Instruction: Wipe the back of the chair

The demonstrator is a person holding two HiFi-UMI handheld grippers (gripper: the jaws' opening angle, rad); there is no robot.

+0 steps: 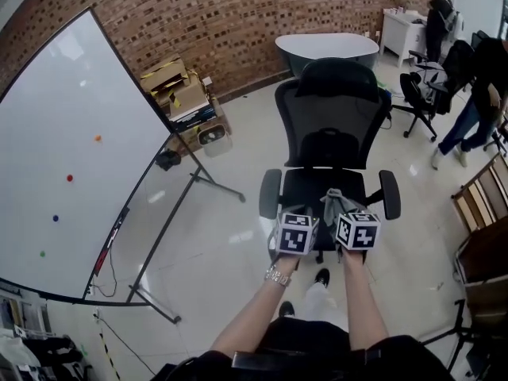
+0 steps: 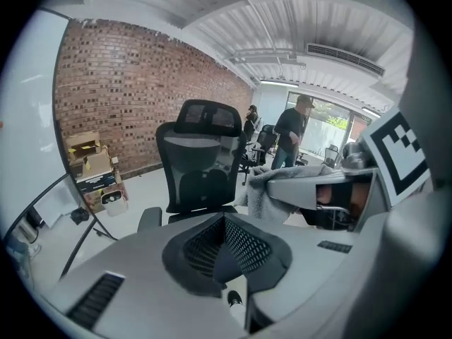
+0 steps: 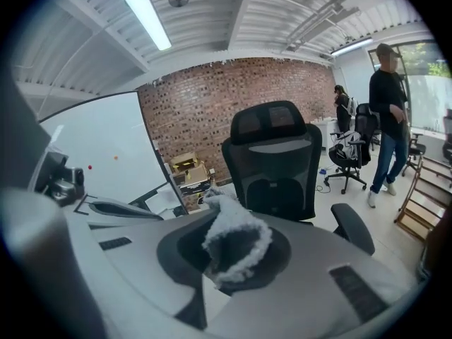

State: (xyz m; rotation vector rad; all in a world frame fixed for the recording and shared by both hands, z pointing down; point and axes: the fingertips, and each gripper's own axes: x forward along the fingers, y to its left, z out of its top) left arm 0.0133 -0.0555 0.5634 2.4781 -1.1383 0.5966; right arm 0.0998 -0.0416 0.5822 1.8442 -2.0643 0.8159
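Facing the front of a black mesh office chair (image 1: 329, 125) near the middle of the pale tiled floor (image 1: 230, 236), with the rear of its backrest out of sight and its wheels hidden. Pinching a grey fluffy cloth (image 3: 236, 242) between the narrow jaws of the right gripper (image 3: 227, 260), above the seat's front edge, the cloth's lower end buried between the pads. Holding the left gripper (image 2: 227, 249) just beside it, jaws drawn together on nothing. Seen from the head, both sets of jaws concealed behind the grippers' own bodies.

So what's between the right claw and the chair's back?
Only the cloth that the right claw grips, sticking out toward the chair back; past it, nothing. The right gripper view shows this.
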